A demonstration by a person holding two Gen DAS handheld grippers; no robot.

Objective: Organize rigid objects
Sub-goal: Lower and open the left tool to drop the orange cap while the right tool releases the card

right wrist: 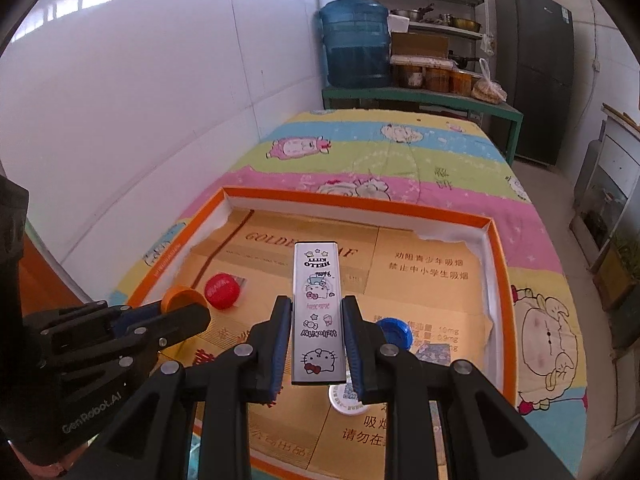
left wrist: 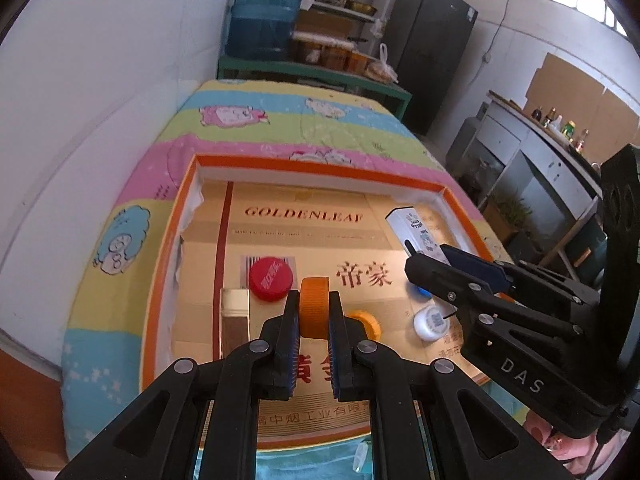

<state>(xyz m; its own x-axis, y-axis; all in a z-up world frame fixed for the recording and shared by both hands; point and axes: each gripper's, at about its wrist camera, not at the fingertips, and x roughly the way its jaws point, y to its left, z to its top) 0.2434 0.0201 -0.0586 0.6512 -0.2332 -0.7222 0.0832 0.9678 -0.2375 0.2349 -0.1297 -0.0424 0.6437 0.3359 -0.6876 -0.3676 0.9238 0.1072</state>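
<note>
My left gripper [left wrist: 314,312] is shut on an orange bottle cap [left wrist: 315,304], held on edge above the orange-rimmed tray [left wrist: 320,168]. My right gripper [right wrist: 316,320] is shut on a white Hello Kitty box [right wrist: 318,312], held flat above the tray [right wrist: 360,202]. On the tray's cardboard floor lie a red cap [left wrist: 271,279], a yellow cap [left wrist: 366,322], a white cap [left wrist: 430,322], a blue cap [right wrist: 394,332] and a gold box [left wrist: 235,316]. The red cap [right wrist: 221,291] and the white cap [right wrist: 348,400] also show in the right wrist view.
The tray rests on a cartoon-print quilt [right wrist: 380,152] beside a white wall [right wrist: 160,100]. Behind it, a green table [right wrist: 420,98] carries a blue water jug [right wrist: 356,40] and jars. A dark fridge [right wrist: 536,72] stands at the back right.
</note>
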